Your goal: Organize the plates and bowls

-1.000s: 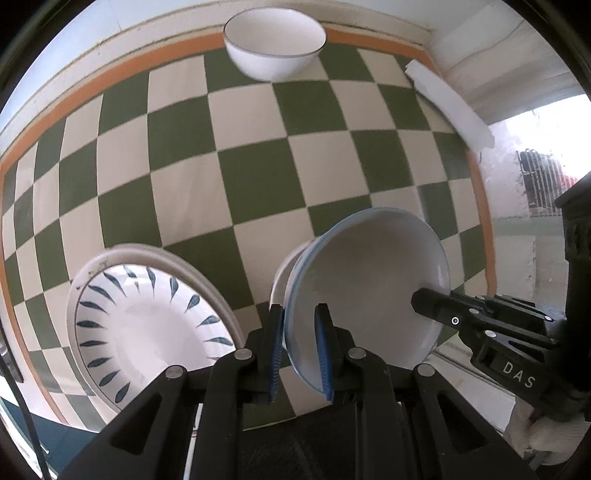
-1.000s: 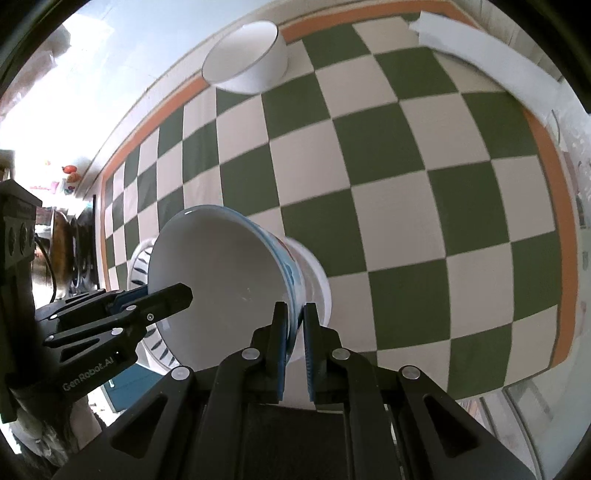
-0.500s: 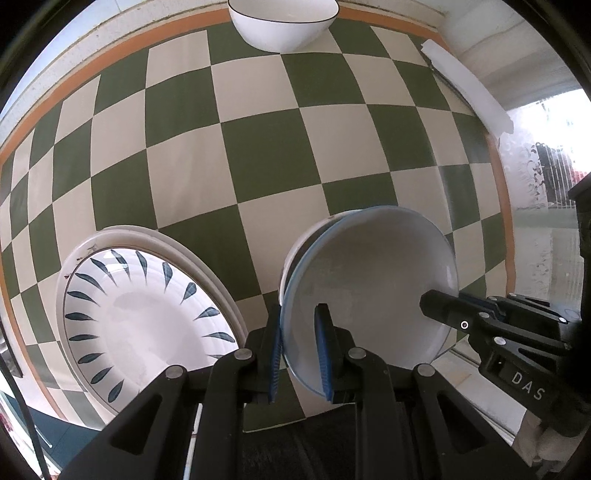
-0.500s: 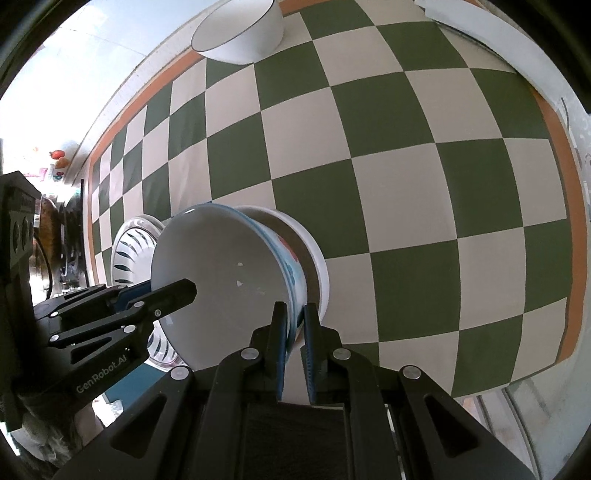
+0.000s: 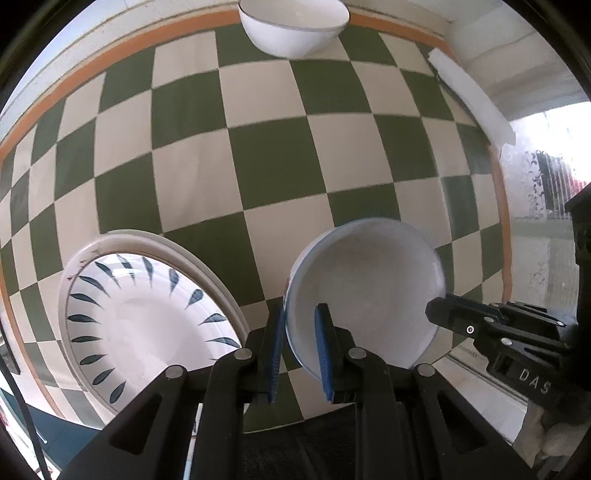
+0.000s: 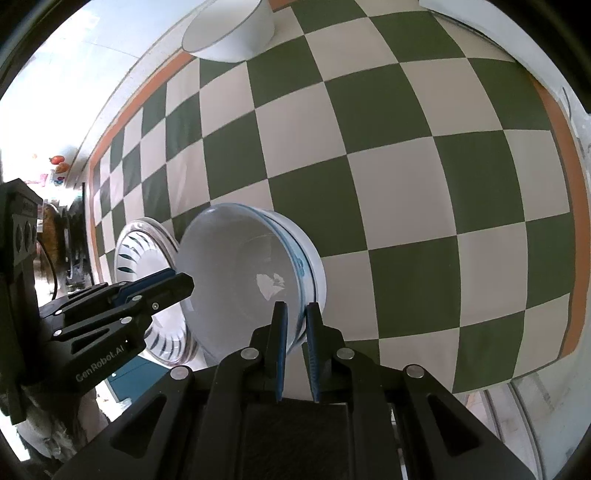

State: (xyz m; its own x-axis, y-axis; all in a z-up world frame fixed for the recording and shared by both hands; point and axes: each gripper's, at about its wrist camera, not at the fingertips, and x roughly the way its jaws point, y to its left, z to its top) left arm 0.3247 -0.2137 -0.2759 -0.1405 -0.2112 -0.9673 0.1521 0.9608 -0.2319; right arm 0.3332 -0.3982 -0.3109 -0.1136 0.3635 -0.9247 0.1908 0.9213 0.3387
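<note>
A white bowl with a blue rim [image 5: 369,291] [image 6: 240,273] sits nested in a second white bowl [image 6: 316,273] on the checkered table. My left gripper [image 5: 300,325] is shut on its near-left rim. My right gripper [image 6: 295,325] is shut on the rim at the opposite side. A stack of white plates with a dark leaf pattern [image 5: 140,317] [image 6: 136,251] lies just left of the bowls. A plain white bowl [image 5: 293,26] [image 6: 231,33] stands at the table's far edge.
The green-and-cream checkered tablecloth [image 5: 273,155] has an orange border. A white strip [image 5: 472,96] lies at the far right corner. The table's near edge runs just behind the bowls and plates.
The held bowl has come down onto the bowl beneath it; the lower bowl's rim no longer shows in the left wrist view. Both grippers moved lower and slightly forward.
</note>
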